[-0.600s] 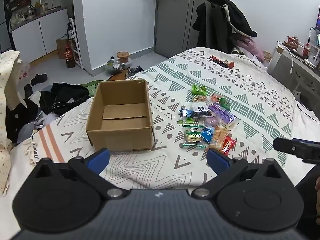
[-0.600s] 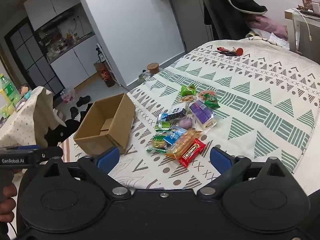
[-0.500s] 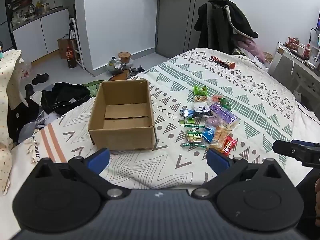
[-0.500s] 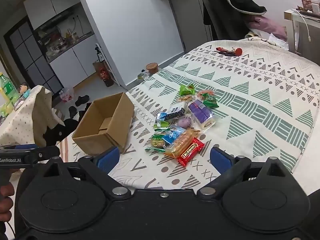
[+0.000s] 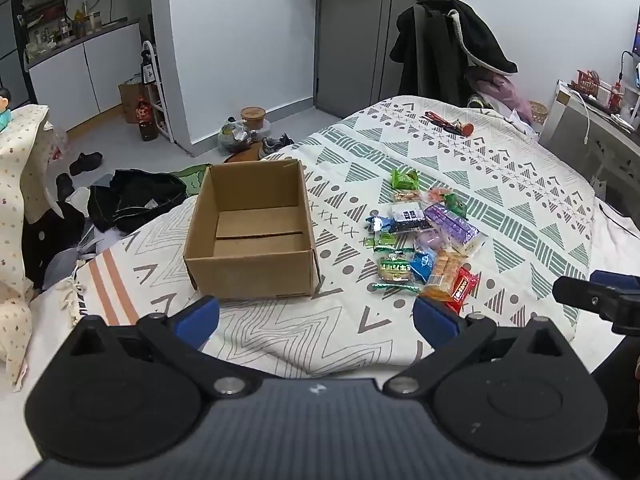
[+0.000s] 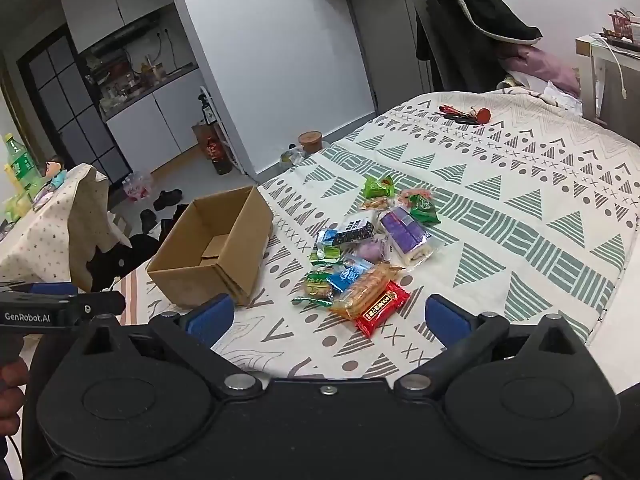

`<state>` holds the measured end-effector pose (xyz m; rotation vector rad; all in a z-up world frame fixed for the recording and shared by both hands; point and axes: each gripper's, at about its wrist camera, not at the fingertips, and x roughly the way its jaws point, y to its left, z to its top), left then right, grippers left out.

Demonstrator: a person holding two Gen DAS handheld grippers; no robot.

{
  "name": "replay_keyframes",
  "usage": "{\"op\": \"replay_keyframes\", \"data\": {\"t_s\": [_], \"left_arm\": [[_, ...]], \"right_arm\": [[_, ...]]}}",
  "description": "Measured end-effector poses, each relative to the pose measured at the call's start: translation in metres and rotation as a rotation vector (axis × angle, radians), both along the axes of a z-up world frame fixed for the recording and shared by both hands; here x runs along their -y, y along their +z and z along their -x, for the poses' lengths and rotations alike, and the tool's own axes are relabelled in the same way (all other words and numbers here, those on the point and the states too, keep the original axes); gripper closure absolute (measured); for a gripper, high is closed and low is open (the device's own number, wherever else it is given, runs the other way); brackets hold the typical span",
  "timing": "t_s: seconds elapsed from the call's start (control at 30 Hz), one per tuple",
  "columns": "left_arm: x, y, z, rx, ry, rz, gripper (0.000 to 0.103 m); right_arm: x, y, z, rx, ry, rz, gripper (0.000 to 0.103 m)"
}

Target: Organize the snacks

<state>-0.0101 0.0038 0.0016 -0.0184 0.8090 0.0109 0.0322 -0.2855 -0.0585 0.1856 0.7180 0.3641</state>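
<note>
Holding both tools above the near edge of the bed [image 5: 520, 184], we have the left gripper [image 5: 316, 318] with its blue pads spread wide apart and nothing between them. We have the right gripper [image 6: 326, 318] spread just as wide, also with nothing between its pads. Both point down at a slant toward the patterned bedspread.

We see the cardboard box [image 5: 252, 236] standing upright on the bedspread with its top open and its inside bare. In the left wrist view it lies ahead of the left gripper's left pad; in the right wrist view it lies to the left, turned at an angle.

We see the snacks [image 6: 368, 256] lying in a loose pile on the bedspread, just to the right of the box and apart from it. At the near end of the pile a red packet [image 6: 380, 308] touches an orange biscuit pack [image 6: 366, 290]. A blue packet [image 6: 348, 274] lies beside those. A purple-wrapped roll [image 6: 406, 234] lies further back, and a green packet [image 6: 378, 186] marks the far end.

We note red-handled scissors [image 6: 460, 114] far off on the bedspread, and a dark coat [image 5: 452, 48] draped over a chair behind the bed. In the right wrist view, the left tool shows at the left edge with part of a hand [image 6: 10, 392] below it.
</note>
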Motion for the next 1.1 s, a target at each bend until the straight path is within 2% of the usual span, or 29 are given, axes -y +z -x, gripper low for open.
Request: {"op": "replay_keyframes", "data": {"t_s": [1.1], "left_arm": [[-0.002,0.001,0.0,0.008,-0.013,-0.004,0.0]], "right_arm": [[0.003,-0.002,0.0,0.002,-0.008,-0.017,0.0]]}}
